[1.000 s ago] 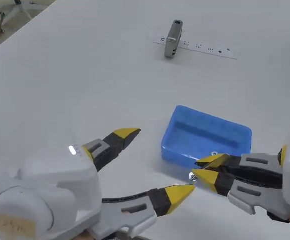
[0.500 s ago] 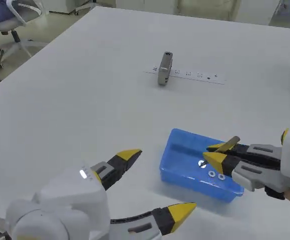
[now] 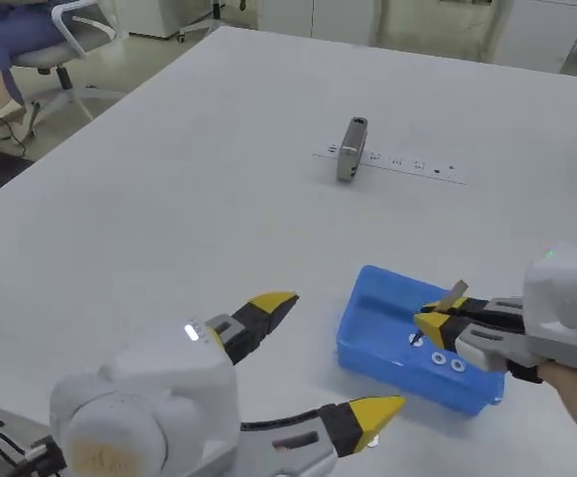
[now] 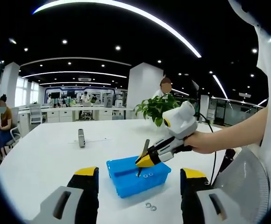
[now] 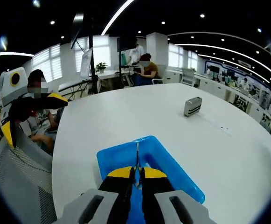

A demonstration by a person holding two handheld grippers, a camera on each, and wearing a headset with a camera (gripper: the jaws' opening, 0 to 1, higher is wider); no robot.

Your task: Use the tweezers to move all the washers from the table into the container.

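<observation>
Silver metal washers (image 3: 437, 360): three in blue plastic container (image 3: 397, 374) below right gripper (image 3: 428, 323) clamping thin steel tweezers (image 3: 454, 294); two washers (image 4: 150, 206) remain between left gripper's (image 3: 328, 354) open jaws.

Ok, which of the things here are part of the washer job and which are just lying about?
Job: tweezers in the right gripper's shut jaws; blue container; washers inside it; loose washers on the table.
Lying about: small grey box; power strip; potted plant; office chair.
</observation>
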